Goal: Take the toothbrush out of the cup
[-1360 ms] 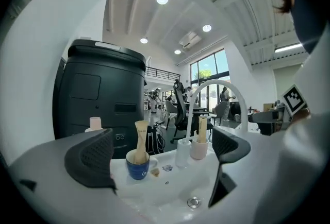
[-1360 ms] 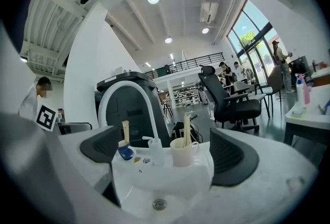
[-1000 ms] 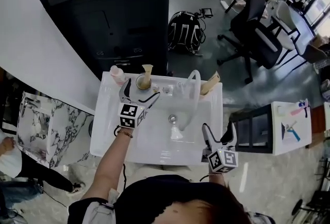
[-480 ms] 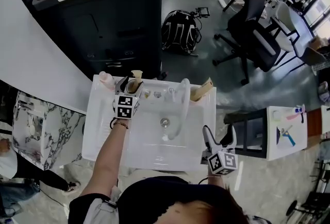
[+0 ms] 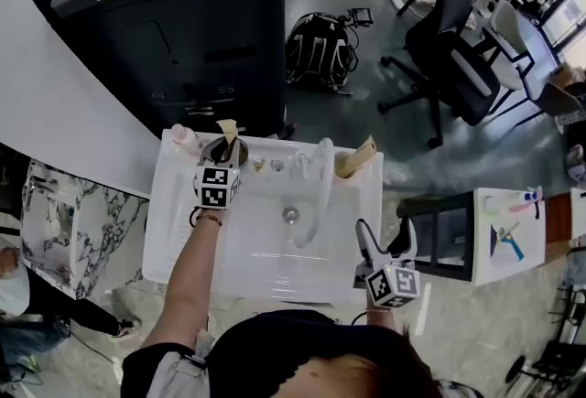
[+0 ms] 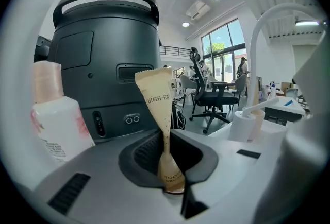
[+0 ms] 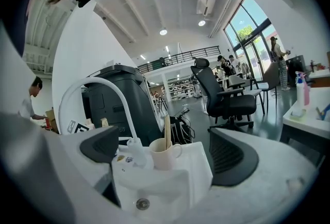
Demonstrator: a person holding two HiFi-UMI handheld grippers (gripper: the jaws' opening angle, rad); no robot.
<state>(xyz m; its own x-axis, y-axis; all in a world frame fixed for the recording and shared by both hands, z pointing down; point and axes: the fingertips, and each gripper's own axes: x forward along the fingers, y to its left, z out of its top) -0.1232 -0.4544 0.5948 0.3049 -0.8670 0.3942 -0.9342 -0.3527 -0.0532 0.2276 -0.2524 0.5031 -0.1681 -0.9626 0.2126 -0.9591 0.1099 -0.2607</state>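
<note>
A toothbrush in a tan paper wrapper (image 6: 159, 109) stands upright in a cup (image 5: 220, 149) at the sink's back left. My left gripper (image 5: 224, 158) is at that cup, its jaws have just been closing, and they now pinch the wrapper's lower part (image 6: 172, 179); the cup is hidden behind them in the left gripper view. A second cup (image 7: 164, 155) with another wrapped brush (image 7: 167, 134) stands at the sink's back right (image 5: 346, 166). Over the sink's front right corner, my right gripper (image 5: 383, 236) is open and holds nothing.
A white sink (image 5: 183, 241) has a tall curved white faucet (image 5: 319, 177) in the middle. A pink and white bottle (image 6: 54, 120) stands left of the held brush. A large dark machine (image 5: 183, 30) stands behind the sink, and office chairs (image 5: 458, 48) are further off.
My left gripper moved away from me to the back left cup and its open jaws shut on the wrapped toothbrush. The right gripper stayed at the sink's front right corner.
</note>
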